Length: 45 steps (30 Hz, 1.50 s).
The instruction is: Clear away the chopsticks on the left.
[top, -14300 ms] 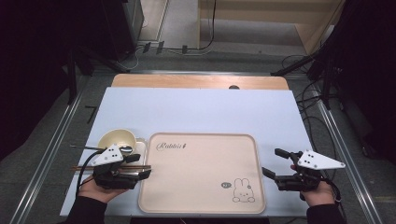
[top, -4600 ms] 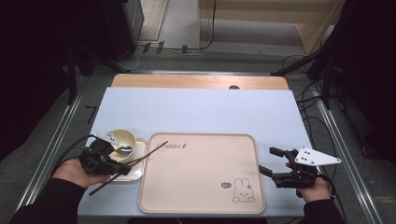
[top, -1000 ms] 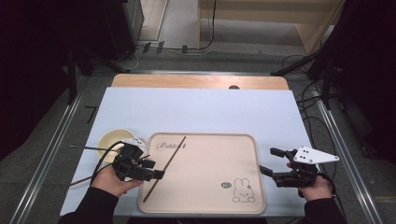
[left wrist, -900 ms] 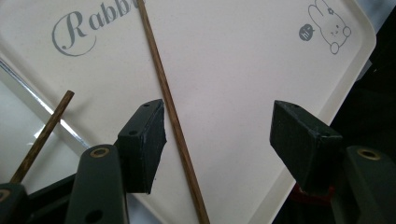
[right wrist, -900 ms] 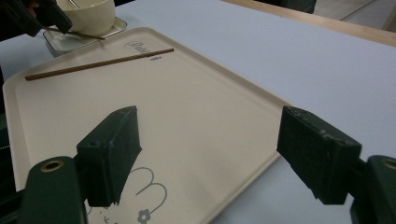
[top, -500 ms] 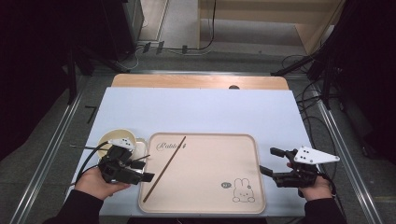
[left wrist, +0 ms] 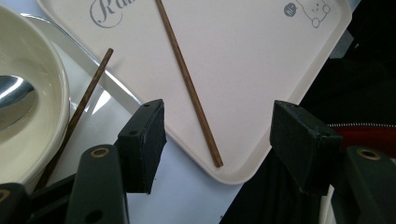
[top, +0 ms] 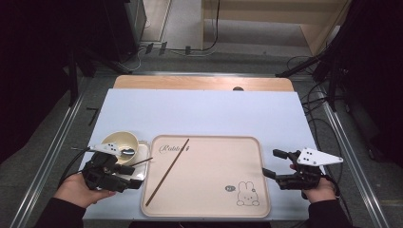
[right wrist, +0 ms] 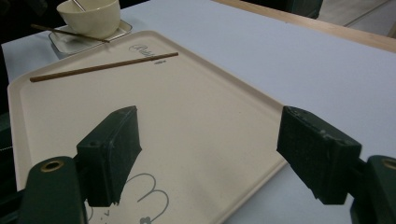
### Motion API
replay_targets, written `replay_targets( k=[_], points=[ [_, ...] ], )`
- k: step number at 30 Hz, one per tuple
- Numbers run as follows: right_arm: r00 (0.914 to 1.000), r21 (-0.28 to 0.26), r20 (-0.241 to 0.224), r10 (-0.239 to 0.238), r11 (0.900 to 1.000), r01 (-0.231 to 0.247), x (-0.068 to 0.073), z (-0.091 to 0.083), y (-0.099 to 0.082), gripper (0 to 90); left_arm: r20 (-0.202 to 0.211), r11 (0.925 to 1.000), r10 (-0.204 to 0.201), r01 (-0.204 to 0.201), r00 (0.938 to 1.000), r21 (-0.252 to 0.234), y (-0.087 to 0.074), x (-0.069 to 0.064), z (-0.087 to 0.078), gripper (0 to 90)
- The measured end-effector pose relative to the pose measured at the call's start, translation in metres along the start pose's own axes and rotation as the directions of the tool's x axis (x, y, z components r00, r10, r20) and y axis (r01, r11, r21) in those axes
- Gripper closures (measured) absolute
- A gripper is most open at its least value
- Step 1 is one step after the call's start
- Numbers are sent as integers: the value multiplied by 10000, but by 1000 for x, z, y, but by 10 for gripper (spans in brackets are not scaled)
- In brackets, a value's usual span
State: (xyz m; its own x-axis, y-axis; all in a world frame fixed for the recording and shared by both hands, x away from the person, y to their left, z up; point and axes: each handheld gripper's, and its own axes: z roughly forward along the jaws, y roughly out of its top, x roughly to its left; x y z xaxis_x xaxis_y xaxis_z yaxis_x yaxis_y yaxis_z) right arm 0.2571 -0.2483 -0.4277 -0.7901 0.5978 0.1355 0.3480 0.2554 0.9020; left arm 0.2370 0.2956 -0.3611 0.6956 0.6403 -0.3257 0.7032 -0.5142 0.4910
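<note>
Since half a second ago the left gripper [top: 127, 175] has drawn back a little from the tray [top: 209, 209] toward the small dish [top: 140, 172], while the chopstick [top: 167, 172] laid on the tray lies where it was and the right gripper [top: 273, 164] has not shifted. That chopstick is a thin, straight, dark brown wooden stick, lying free and slanted across the left part of the tray, its upper end just by the printed writing and its lower end near the tray's front left corner. In the left gripper view the jaws stand wide apart with nothing between them, the chopstick [left wrist: 187, 81] lying on the tray beyond them. A second chopstick [top: 141, 162] of the same wood leans across the dish beside the bowl [top: 121, 141], its tip reaching toward the tray's left rim. The bowl is round, cream and glossy, and a shiny metal spoon [top: 127, 152] rests in it; the dish under it is pale and squarish with rounded corners. The tray is a smooth, matt, beige rectangle with rounded corners and a raised rim, marked with grey cursive writing [top: 174, 148] that seems to begin "Rabbi", and a line drawing of a rabbit [top: 246, 194] near its front right corner. It lies on a pale blue tabletop [top: 209, 114] with a wooden strip along the far edge. The right gripper hangs over the tabletop just right of the tray, its jaws spread wide and empty.
</note>
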Motion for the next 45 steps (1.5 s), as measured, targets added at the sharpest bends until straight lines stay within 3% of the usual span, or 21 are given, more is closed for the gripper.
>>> replay_targets(
  k=[5,17,20,30,33,45],
  points=[
    [10000,-32,-46,-75,10000,75,1,2,1,218,-144,9997,259,-260,9996,-48,-6,2,-6,370],
    [10000,-52,-53,-57,10000,57,0,1,1,218,-661,9996,-16,-3,9978,-285,-23,14,-21,378],
    [10000,-54,-53,-79,10000,79,1,1,1,218,-744,9996,55,-76,9972,-274,-28,18,-23,373],
    [10000,-43,-43,-86,10000,86,1,1,1,218,-1045,9995,-273,252,9942,-213,-41,30,-28,368],
    [9999,-16,-40,-104,9999,104,2,2,1,218,-1139,9994,-129,91,9934,-338,-45,33,-30,369],
    [9999,-17,-55,-129,9999,129,2,2,2,218,-1824,9984,-514,462,9819,-326,-54,47,-32,369]
  ],
)
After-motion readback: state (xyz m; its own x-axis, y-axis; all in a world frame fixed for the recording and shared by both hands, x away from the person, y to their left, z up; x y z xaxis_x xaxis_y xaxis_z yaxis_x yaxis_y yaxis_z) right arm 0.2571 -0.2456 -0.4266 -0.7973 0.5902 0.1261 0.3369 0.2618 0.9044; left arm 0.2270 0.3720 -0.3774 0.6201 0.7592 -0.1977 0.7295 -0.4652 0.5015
